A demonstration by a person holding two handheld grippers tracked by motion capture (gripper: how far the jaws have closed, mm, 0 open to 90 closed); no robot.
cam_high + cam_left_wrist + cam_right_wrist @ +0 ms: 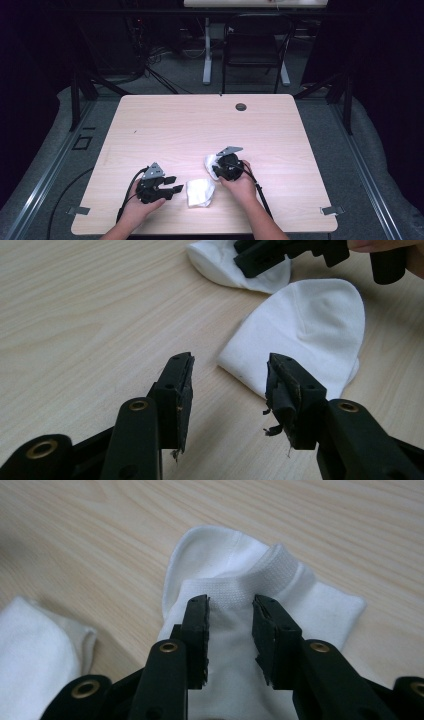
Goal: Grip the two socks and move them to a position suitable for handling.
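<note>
Two white socks lie on the wooden table (pixel 200 125). One folded sock (pixel 200 192) (pixel 305 325) (pixel 35 645) rests near the front edge, just right of my left gripper (pixel 177 185) (pixel 230 365), whose jaws stand open over bare wood a short way from its edge. The second sock (pixel 209 161) (pixel 215 262) (pixel 235 565) lies a little farther back. My right gripper (pixel 216 167) (pixel 231 602) (pixel 240 255) sits low over it, its jaws straddling the ribbed cuff with white fabric in the gap between them; the pads do not visibly pinch it.
A round cable hole (pixel 241 106) sits near the table's far edge. Beyond the table stand a black chair (pixel 255 45) and a white table leg (pixel 206 50). Black cables (pixel 127 195) trail from both grippers toward the front edge.
</note>
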